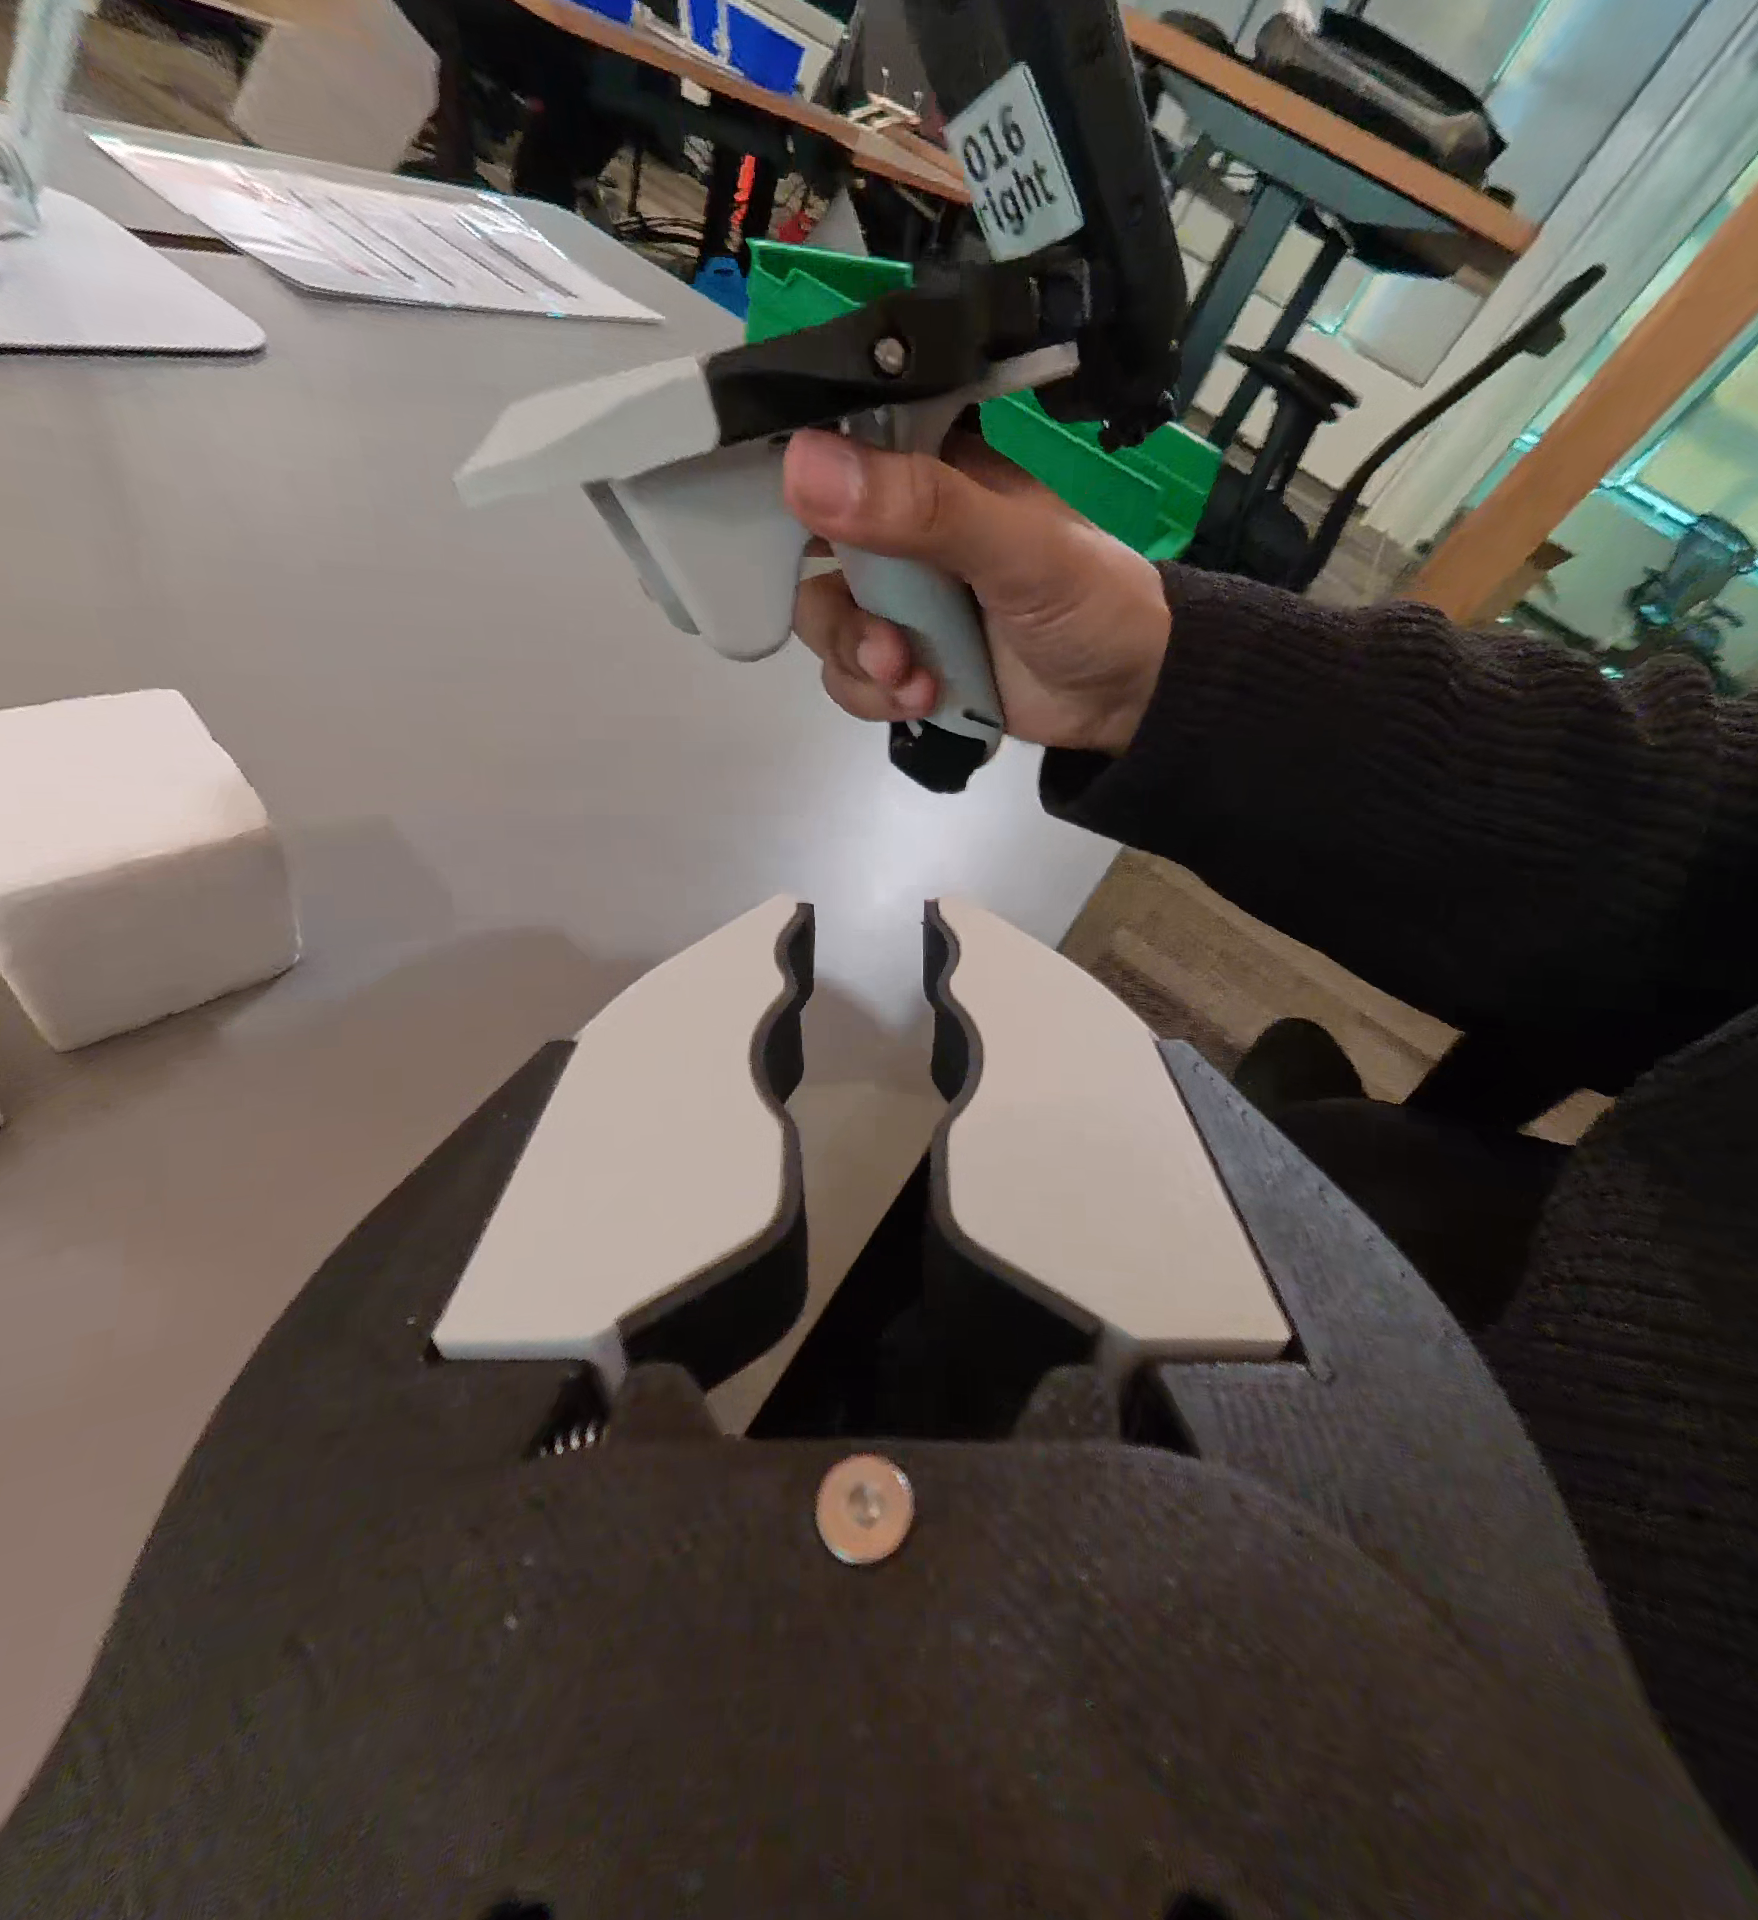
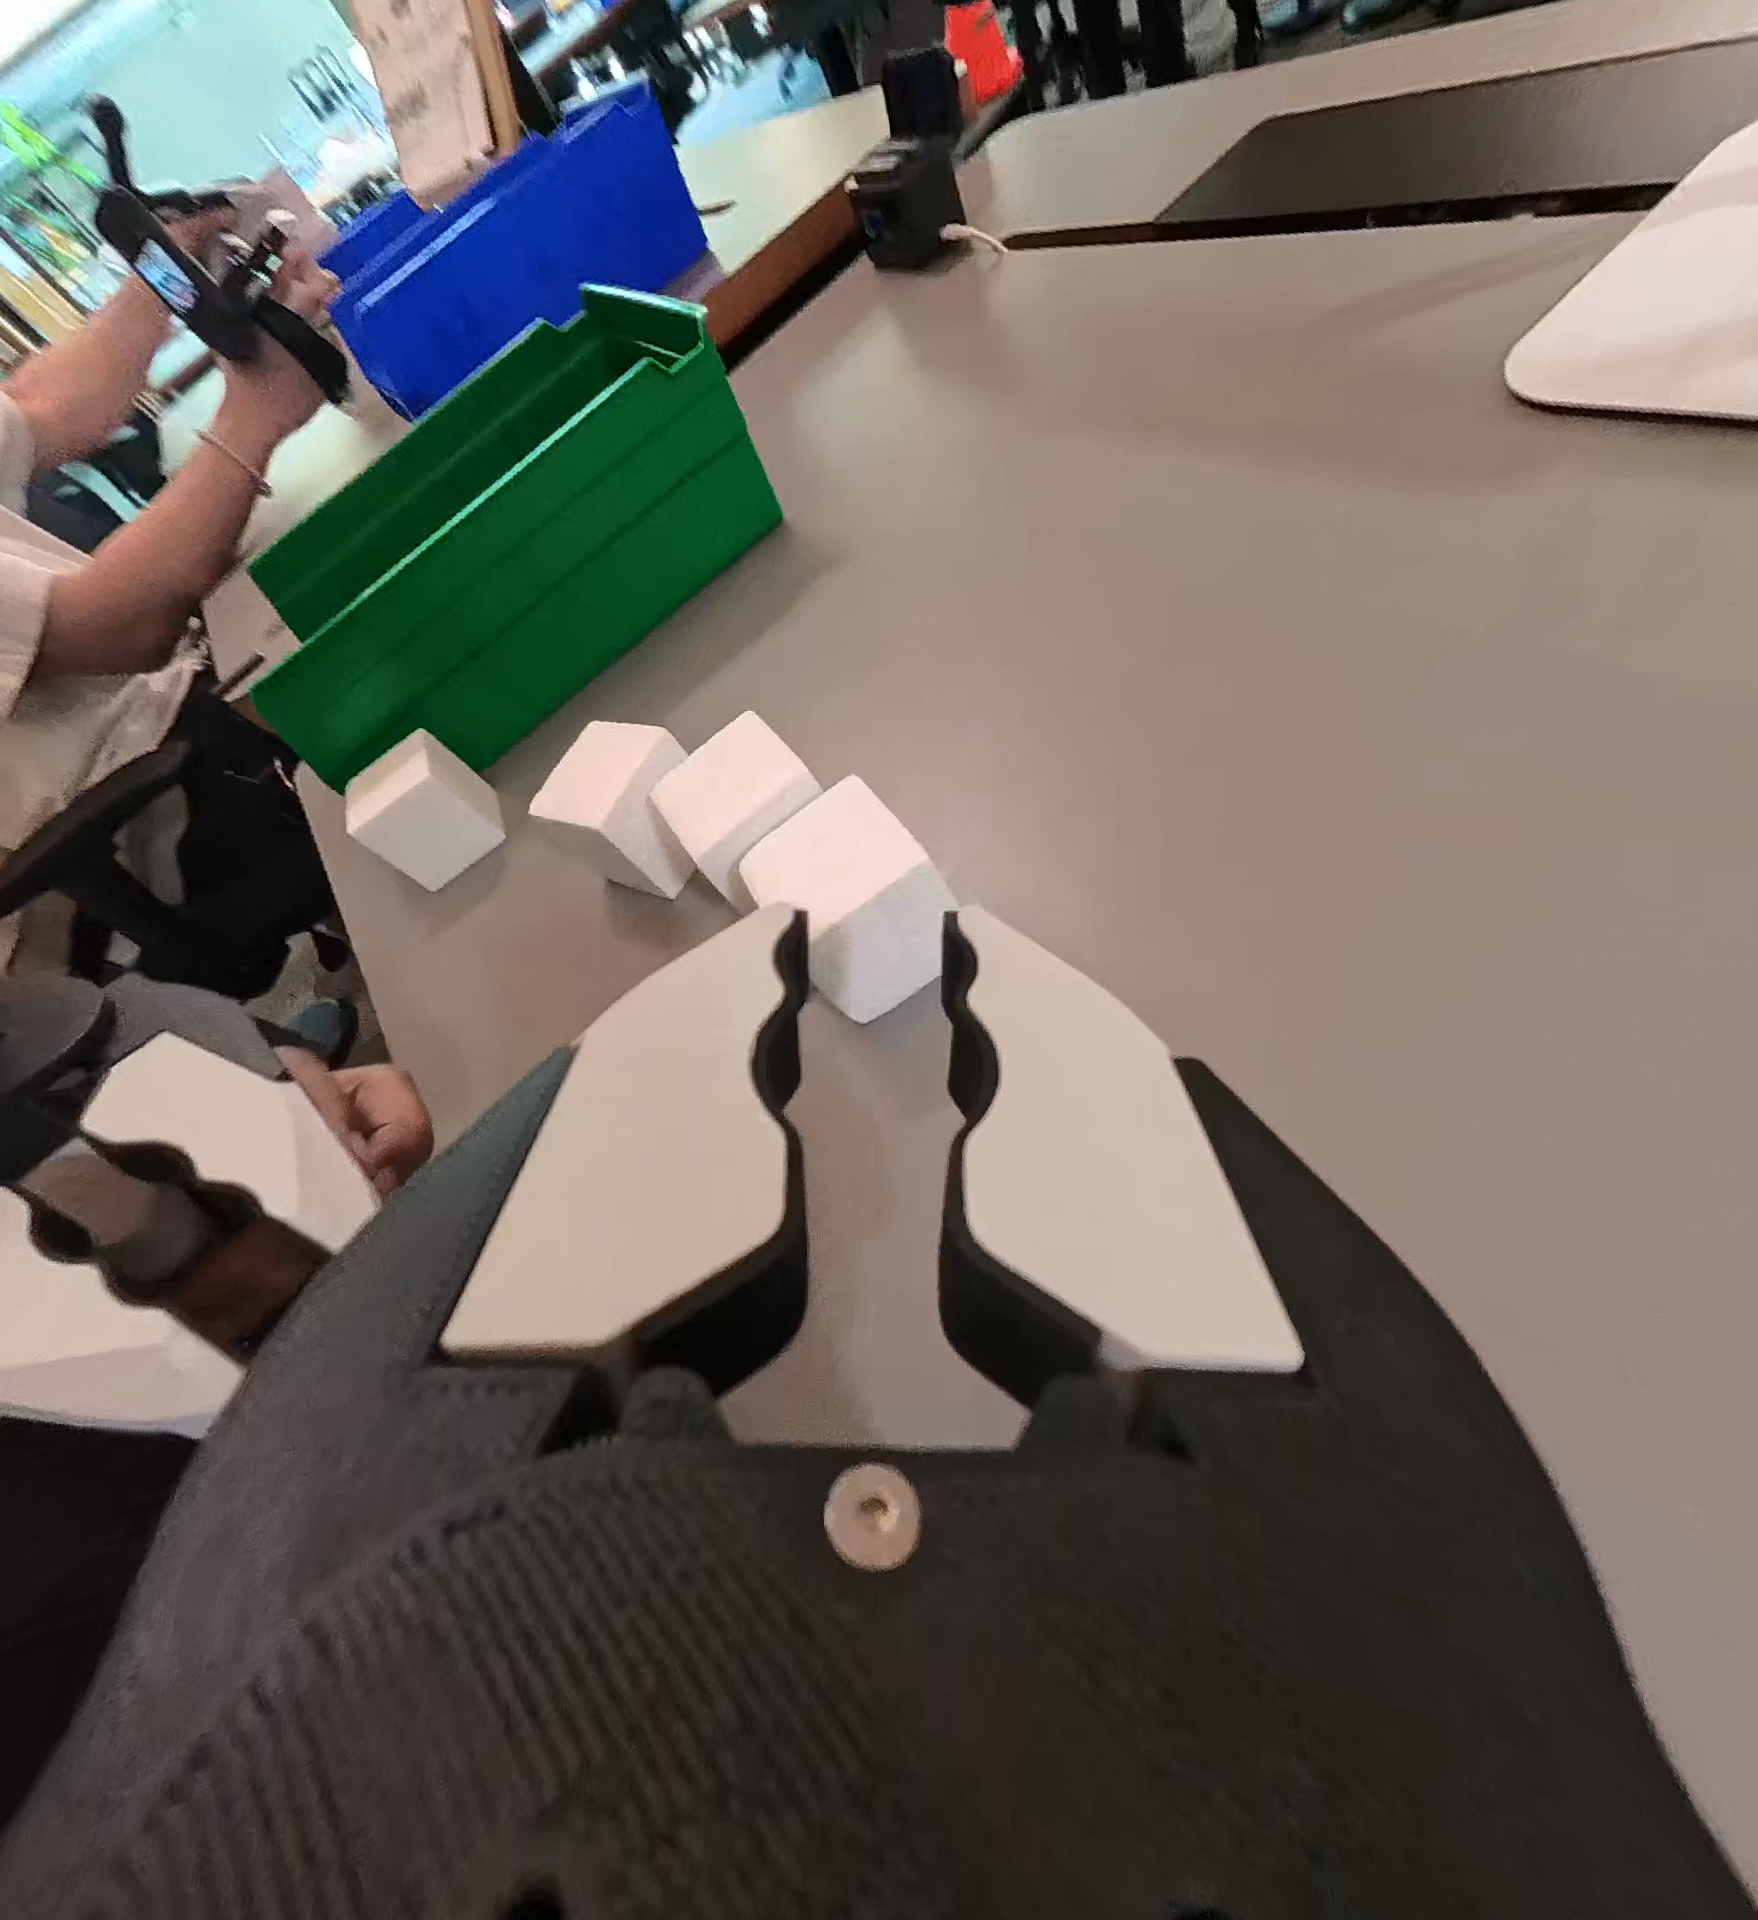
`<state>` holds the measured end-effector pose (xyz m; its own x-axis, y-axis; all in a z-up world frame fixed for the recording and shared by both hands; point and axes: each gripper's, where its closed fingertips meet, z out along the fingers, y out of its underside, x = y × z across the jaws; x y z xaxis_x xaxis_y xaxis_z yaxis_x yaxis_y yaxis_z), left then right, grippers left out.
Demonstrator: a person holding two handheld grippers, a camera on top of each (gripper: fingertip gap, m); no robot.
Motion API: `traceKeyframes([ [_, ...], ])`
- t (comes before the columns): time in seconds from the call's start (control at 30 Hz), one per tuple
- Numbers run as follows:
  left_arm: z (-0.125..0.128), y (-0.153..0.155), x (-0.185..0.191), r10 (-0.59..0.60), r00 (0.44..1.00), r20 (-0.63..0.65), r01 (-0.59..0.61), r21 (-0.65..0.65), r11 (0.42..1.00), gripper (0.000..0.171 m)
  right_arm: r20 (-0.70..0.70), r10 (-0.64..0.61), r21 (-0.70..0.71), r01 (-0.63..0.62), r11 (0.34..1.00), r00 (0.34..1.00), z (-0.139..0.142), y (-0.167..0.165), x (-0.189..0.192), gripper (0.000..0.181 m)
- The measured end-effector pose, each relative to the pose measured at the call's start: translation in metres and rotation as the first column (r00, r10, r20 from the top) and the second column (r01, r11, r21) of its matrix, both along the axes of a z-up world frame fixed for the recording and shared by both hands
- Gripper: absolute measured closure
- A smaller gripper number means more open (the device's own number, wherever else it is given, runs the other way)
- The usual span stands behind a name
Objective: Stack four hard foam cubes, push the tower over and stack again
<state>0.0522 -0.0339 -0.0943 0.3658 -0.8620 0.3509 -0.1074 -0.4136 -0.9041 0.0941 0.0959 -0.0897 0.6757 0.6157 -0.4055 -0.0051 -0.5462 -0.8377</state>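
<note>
Hovering near the edge of the grey table (image 1: 439, 675), the left gripper (image 1: 864, 914) has its fingers parted with nothing between them, one white block (image 1: 96, 862) off to its left. Across we go: green bin (image 2: 542, 582), a row of four white cubes (image 2: 626, 810), then the right gripper (image 2: 875, 925), fingers spread and empty, the nearest cube (image 2: 833, 862) showing through the gap. A pale printed tag (image 1: 1010, 166) sits on its body.

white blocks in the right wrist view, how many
4 on the grey table: one beside the green bin, two touching mid-row, one at the right gripper.
</note>
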Motion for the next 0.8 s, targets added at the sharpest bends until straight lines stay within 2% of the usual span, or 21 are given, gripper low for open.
traceKeyframes([
  [0.17,-0.005,0.027,-0.008,0.176,0.984,-0.025,-0.174,0.075,0.982,0.151,-0.061,0.074,0.103,-0.068,0.992,0.995,-0.003,-0.005,0.000,0.151],
  [0.27,-0.005,0.043,-0.016,0.289,0.957,-0.016,-0.288,0.059,0.956,0.151,-0.072,0.128,0.149,-0.117,0.982,0.989,-0.005,-0.012,-0.006,0.149],
  [0.4,-0.003,0.059,-0.032,0.439,0.898,0.005,-0.439,0.025,0.898,0.150,0.020,0.191,0.181,-0.191,0.965,0.981,-0.011,-0.024,-0.016,0.130],
  [0.53,0.016,0.072,-0.069,0.595,0.803,0.035,-0.594,0.130,0.794,0.150,0.077,0.224,0.236,-0.236,0.943,0.972,-0.007,-0.034,-0.034,0.126],
  [0.63,0.029,0.082,-0.114,0.720,0.692,0.050,-0.712,0.211,0.670,0.149,0.108,0.265,0.268,-0.285,0.921,0.958,-0.002,-0.046,-0.061,0.124],
  [0.8,0.034,0.082,-0.210,0.869,0.493,0.048,-0.860,0.175,0.479,0.143,0.227,0.301,0.255,-0.355,0.899,0.926,-0.011,-0.052,-0.126,0.114],
])
